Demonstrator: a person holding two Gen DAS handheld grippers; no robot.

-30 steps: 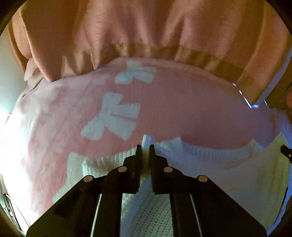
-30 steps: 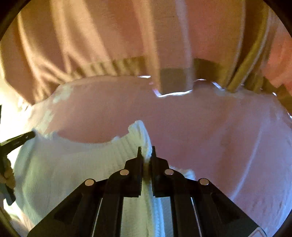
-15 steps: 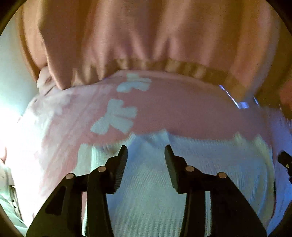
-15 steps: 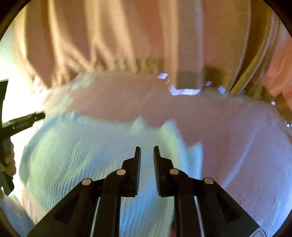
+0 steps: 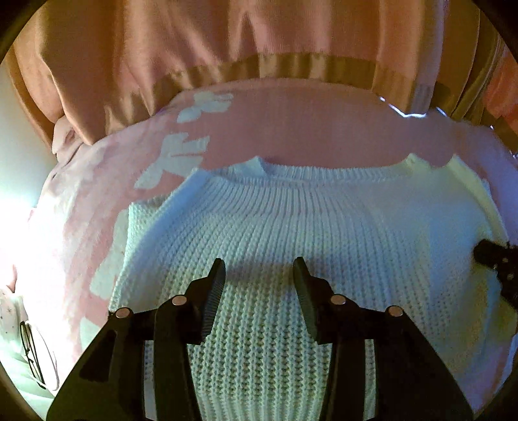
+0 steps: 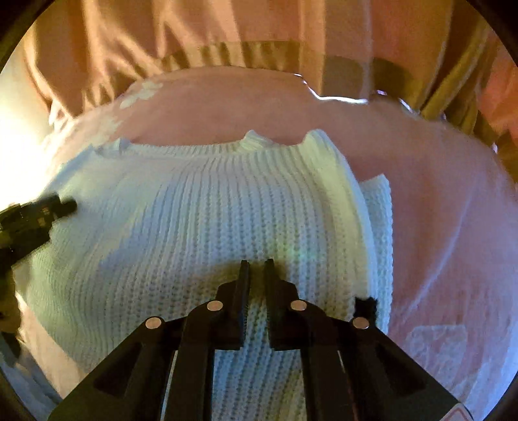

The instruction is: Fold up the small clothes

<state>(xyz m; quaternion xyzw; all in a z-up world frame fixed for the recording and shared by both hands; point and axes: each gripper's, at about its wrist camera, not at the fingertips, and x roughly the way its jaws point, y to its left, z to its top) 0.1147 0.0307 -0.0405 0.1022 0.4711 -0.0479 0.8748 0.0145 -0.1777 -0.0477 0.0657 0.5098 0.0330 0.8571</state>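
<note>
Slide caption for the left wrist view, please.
Open left gripper above a white knit sweater lying on a pink bow-print blanket.

White knit sweater [image 6: 207, 226] lying flat on a pink blanket [image 6: 437, 210], ribbed edge at the far side, a folded layer showing along its right edge. Right gripper [image 6: 257, 264] above the near part of the knit — jaws just closing, a narrow gap between them, nothing gripped. Left gripper [image 6: 39, 210] enters at the left edge. Far side — a person's peach top [image 6: 226, 29].
</note>
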